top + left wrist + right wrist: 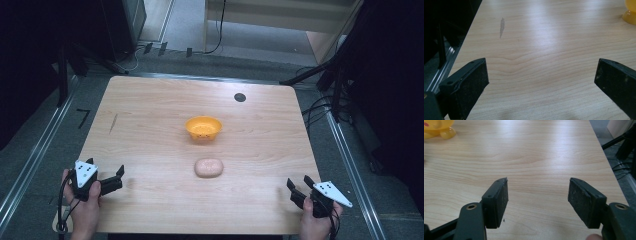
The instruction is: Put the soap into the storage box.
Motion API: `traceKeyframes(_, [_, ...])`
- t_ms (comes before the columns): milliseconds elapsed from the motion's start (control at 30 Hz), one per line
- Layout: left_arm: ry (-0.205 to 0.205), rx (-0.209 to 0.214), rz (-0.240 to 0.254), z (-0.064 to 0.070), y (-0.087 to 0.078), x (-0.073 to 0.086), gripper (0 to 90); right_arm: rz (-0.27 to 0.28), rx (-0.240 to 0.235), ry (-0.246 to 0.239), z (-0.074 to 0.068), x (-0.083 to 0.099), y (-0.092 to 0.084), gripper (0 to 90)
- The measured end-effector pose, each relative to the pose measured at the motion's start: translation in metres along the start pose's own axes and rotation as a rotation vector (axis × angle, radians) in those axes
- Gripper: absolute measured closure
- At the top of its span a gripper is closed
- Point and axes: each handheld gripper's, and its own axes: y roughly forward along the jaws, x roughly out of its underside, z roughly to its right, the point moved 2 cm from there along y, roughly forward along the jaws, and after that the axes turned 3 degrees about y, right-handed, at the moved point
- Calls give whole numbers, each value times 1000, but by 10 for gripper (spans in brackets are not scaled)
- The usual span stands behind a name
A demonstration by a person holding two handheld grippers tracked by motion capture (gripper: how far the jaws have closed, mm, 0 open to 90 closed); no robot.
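Both tools wait at the near corners — left gripper (116, 179) and right gripper (299, 188) with jaws apart, holding nothing — likely leaving the orange bowl (203, 128) and the pale lump (208, 168) within easy reach.

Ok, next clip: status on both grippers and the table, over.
Left gripper open, near table's left edge. Right gripper open, at right edge. Pinkish lump centre, orange bowl just behind it, apart. Nothing between grippers and them.

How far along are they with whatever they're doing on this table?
Nothing looks done yet. The pinkish lump lies on the wooden table, apart from the orange bowl beyond it. Nothing is in hand: the left gripper and right gripper sit open at the near corners. Any handling is left to do.
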Motion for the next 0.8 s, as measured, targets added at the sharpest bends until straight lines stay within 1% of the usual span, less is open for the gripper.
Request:
traceKeyframes(67, [-2,6,-4,0,0,0,0,-13,-51,-18,2,-1,1,363])
traceKeyframes(133, [-14,11,-3,-1,1,0,0,-47,-103,-4,2,-1,4,384])
traceKeyframes(200, [-26,20,-4,-3,1,0,0,-64,-157,-16,1,-3,6,383])
traceKeyframes(233, [-26,20,-4,-3,1,0,0,-78,-167,-43,-1,-6,7,383])
traceKeyframes(267, [-36,20,-5,-3,1,0,0,-78,-167,-43,-1,-6,7,383])
traceKeyframes(300, [-43,22,-3,-4,1,0,0,-96,-165,-81,-4,-9,8,382])
traceKeyframes(333, [-47,23,-4,-5,1,0,0,-128,-152,-163,-11,-17,11,351])
traceKeyframes(367, [-53,24,-4,-5,2,0,0,-135,-162,-188,-14,-20,13,324])
traceKeyframes(400, [-54,24,-5,-5,2,0,0,-135,-162,-188,-14,-20,13,324])
traceKeyframes(433, [-51,24,-3,-5,2,0,0,-153,-194,-208,-22,-24,19,296])
traceKeyframes(500, [-43,23,-1,-4,1,0,0,-165,-206,-229,-29,-26,25,286])
traceKeyframes(567, [-35,26,4,-3,1,0,0,-159,-228,-239,-34,-25,28,269])
traceKeyframes(633, [-33,27,3,-3,1,0,0,-153,-235,-240,-36,-25,28,267])
traceKeyframes(667, [-26,26,4,-2,1,0,0,-153,-273,-247,-37,-25,29,267])
traceKeyframes(700, [-20,27,4,-2,1,0,0,-153,-273,-247,-37,-25,29,267])
traceKeyframes(733, [-19,27,3,-2,1,0,0,-151,-288,-252,-38,-26,29,269])
traceKeyframes(767, [-14,26,1,-1,1,0,0,-168,-357,-276,-40,-28,31,287])
traceKeyframes(800, [-14,26,1,-1,1,0,0,-168,-357,-276,-40,-28,31,287])
